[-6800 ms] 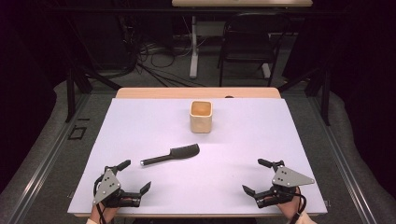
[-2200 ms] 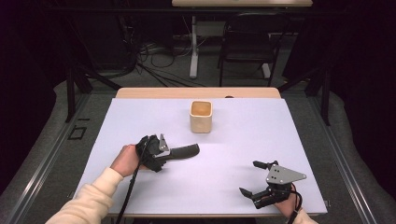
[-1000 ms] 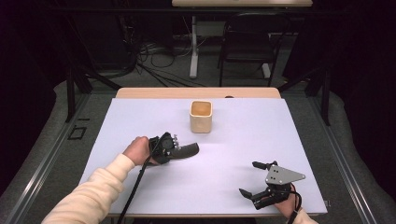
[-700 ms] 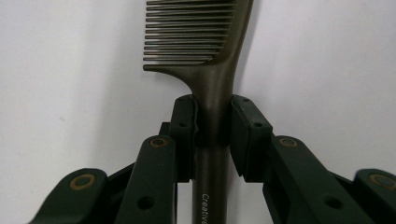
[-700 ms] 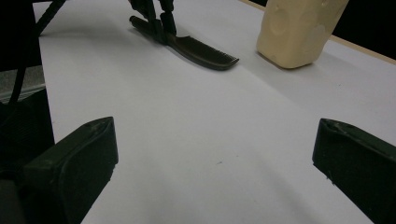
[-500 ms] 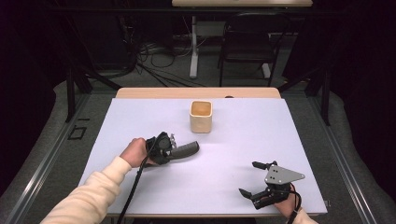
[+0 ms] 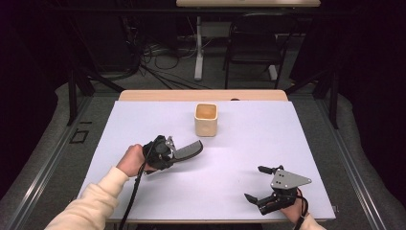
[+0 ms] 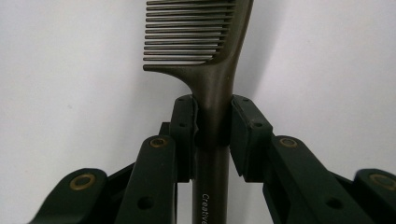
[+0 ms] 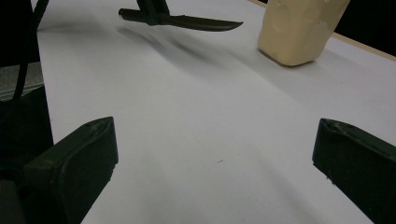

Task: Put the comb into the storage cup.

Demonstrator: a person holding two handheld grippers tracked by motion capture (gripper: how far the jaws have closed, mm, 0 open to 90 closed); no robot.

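Left tongs [image 7: 168, 149] are clamped on the handle of the dark comb [image 7: 189, 149], pads tight on both sides just below where the teeth start. In the left gripper view the comb [image 8: 212, 88] runs straight up between the jaws, teeth pointing to that view's left, white print on the handle partly readable ("Creative"). Can't tell from the high view if the comb is off the tabletop [image 7: 249, 143]; in the right gripper view the comb [image 9: 187, 21] seems lifted, with a blurred shadow on the tabletop below it.

Landmark: cream square cup [image 7: 206, 119], upright, toward the far centre of the white tabletop. The comb is on the near-left side of the cup, close but apart, toothed end pointing toward it. The left hand [image 7: 131, 160] sits farther out from the cup behind the tongs, pale sleeve [image 7: 91, 206] trailing to the near edge.

Right tongs [image 7: 257, 184] are open wide, nothing between the jaws, well to the near-right of the cup by the near edge of the tabletop. In the right gripper view the cup [image 9: 299, 28] stands beyond the spread jaws.
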